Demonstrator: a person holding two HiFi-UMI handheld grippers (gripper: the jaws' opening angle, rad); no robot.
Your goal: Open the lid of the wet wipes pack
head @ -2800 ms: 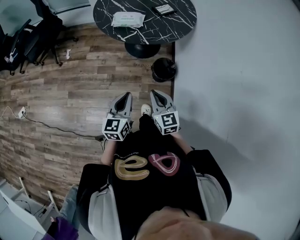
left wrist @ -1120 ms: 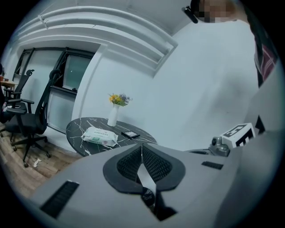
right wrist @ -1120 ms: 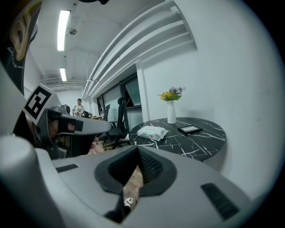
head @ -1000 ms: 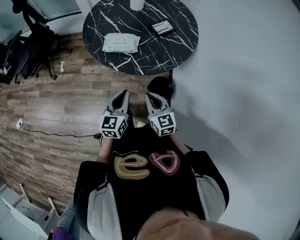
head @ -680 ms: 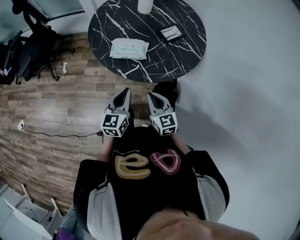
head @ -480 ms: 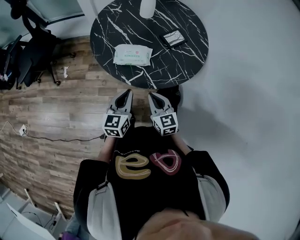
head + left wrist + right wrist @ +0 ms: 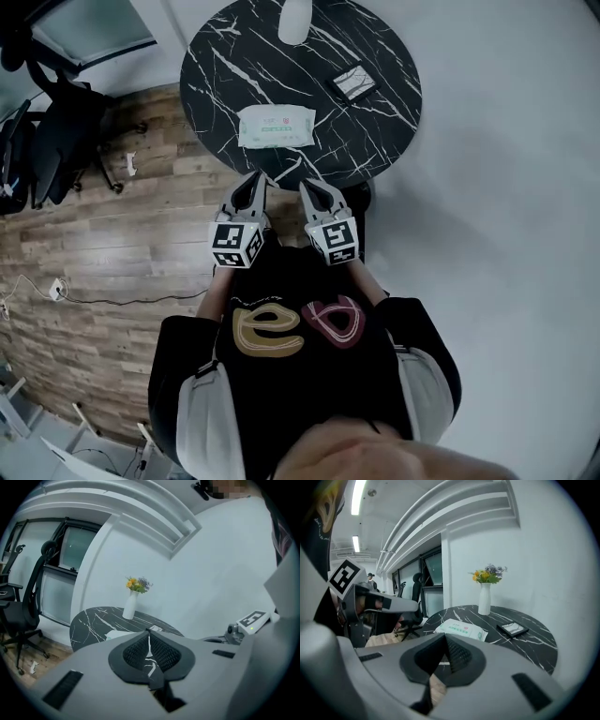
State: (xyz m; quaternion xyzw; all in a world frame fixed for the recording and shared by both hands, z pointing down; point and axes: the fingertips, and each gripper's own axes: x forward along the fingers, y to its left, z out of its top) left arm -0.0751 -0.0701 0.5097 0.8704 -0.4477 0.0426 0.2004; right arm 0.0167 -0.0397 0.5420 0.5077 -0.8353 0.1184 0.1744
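Note:
The wet wipes pack point(image 7: 275, 126) is white with green print and lies flat on the near half of a round black marble table point(image 7: 225, 56). It also shows in the right gripper view point(image 7: 461, 628), and a corner of it peeks over the left gripper's jaws point(image 7: 114, 634). My left gripper point(image 7: 254, 180) and right gripper point(image 7: 310, 187) are held side by side at the table's near edge, short of the pack. Both point toward it. The jaws of the left gripper point(image 7: 149, 631) and of the right gripper point(image 7: 444, 637) are shut and hold nothing.
A white vase point(image 7: 484, 599) with flowers stands at the table's far side. A small dark framed object point(image 7: 352, 82) lies to the right of the pack. Black office chairs point(image 7: 56, 141) stand to the left on the wood floor. A white wall point(image 7: 506, 187) runs along the right.
The person has walked up to the table. Both grippers have come forward together, from over the floor to the table's near edge. Their jaws stayed shut.

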